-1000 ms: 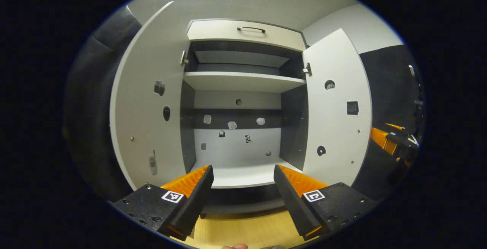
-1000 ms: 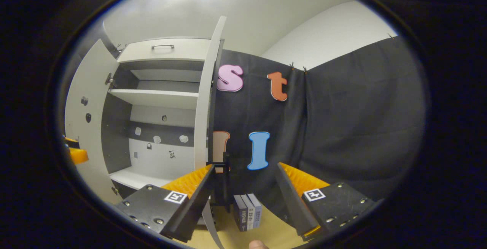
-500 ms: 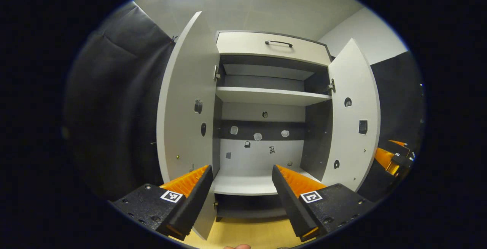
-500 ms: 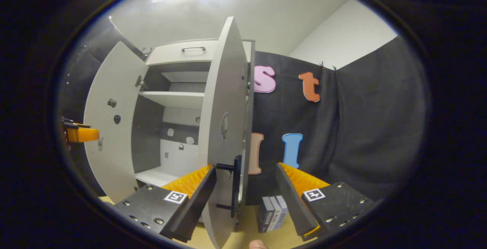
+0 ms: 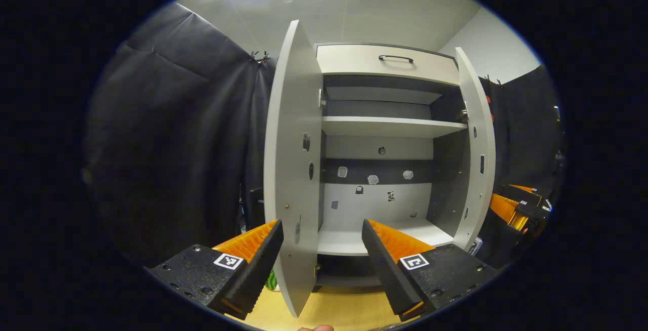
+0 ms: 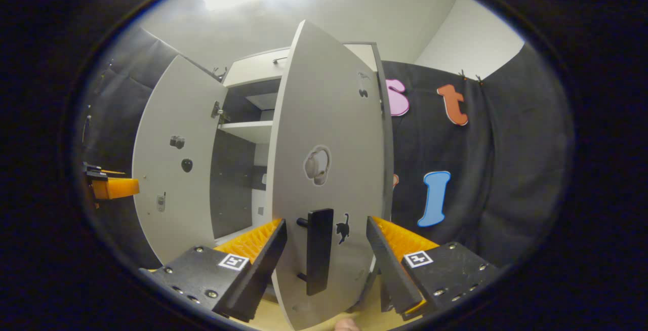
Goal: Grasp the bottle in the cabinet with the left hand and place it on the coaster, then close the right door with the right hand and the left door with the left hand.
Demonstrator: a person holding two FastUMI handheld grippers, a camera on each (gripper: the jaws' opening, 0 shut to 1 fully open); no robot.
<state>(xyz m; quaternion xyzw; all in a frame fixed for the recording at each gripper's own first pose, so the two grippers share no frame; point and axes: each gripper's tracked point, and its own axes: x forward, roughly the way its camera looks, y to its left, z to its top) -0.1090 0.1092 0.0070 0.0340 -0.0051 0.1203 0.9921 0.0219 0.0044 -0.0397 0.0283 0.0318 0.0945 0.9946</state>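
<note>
The grey cabinet (image 5: pixel 385 126) stands with both doors partly open. In the left gripper view its left door (image 5: pixel 289 169) stands edge-on right in front of my open left gripper (image 5: pixel 321 262), the door's lower edge between the fingers. The right door (image 5: pixel 478 154) is swung partway inward. In the right gripper view the right door (image 6: pixel 329 159) shows its front face, and its black handle (image 6: pixel 319 250) lies between the fingers of my open right gripper (image 6: pixel 326 265), which do not press on it. A small green thing (image 5: pixel 272 280) peeks out low behind the left door.
The cabinet stands on a wooden surface (image 5: pixel 334 308). A drawer with a dark handle (image 5: pixel 395 58) tops it. Black cloth hangs left (image 5: pixel 177 143) and right of it. The left gripper (image 6: pixel 114 188) shows beyond the open left door (image 6: pixel 174 164); the right gripper (image 5: pixel 511 204) shows past the right door.
The right door has swung far toward shut, with the right gripper following its handle. The left gripper has moved left, so the left door now stands edge-on before it.
</note>
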